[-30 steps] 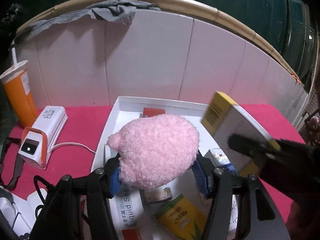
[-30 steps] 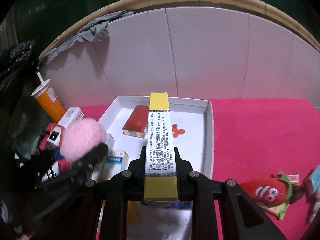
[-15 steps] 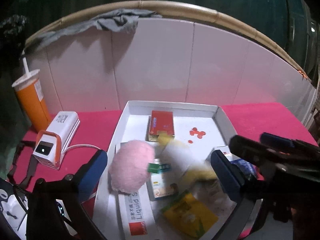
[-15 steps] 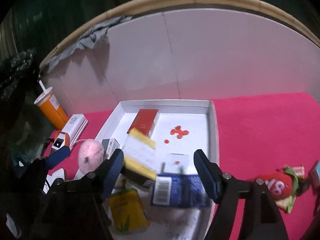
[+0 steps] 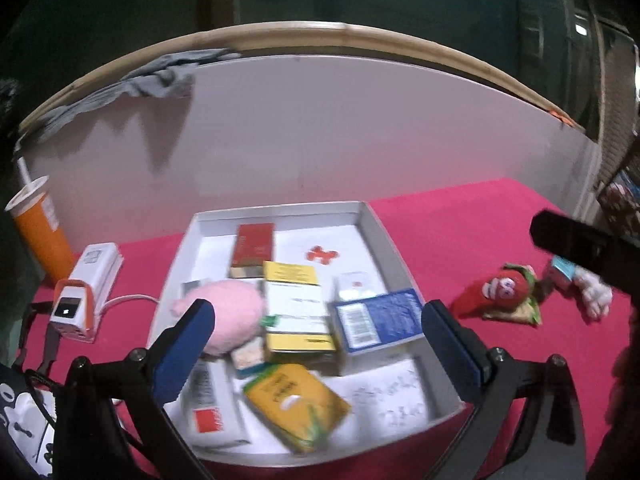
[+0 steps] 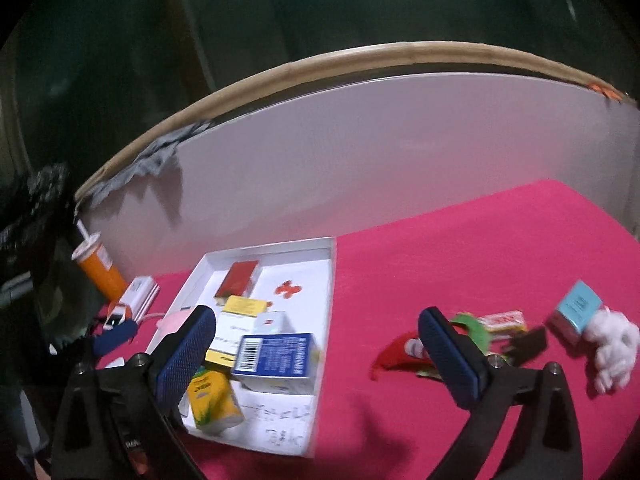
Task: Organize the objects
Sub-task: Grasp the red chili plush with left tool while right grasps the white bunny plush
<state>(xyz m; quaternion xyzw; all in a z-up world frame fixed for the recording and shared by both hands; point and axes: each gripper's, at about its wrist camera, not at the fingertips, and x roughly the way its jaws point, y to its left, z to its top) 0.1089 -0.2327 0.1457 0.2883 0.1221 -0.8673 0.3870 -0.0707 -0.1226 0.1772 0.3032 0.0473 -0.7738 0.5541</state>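
A white tray [image 5: 384, 236] on the red cloth holds a pink plush ball [image 5: 232, 316], a yellow-and-white box [image 5: 296, 308], a blue box [image 5: 380, 320], a red box [image 5: 254, 244] and a yellow-green packet [image 5: 296, 404]. My left gripper [image 5: 316, 340] is open and empty above the tray's near end. My right gripper [image 6: 316, 352] is open and empty, over the tray's right edge [image 6: 330, 280]. On the cloth to the right lie a red strawberry toy [image 6: 400, 354], a light blue box [image 6: 576, 308] and a white plush [image 6: 612, 348].
An orange cup with a straw [image 5: 38, 232] and a white-and-orange power bank [image 5: 84, 288] with a cable stand left of the tray. A white panel wall [image 5: 320, 140] with a grey cloth [image 5: 156, 80] closes the back.
My left gripper let go of the pink plush ball and my right let go of the yellow-and-white box; both now lie in the tray. Both grippers opened and pulled back; the right swung right.
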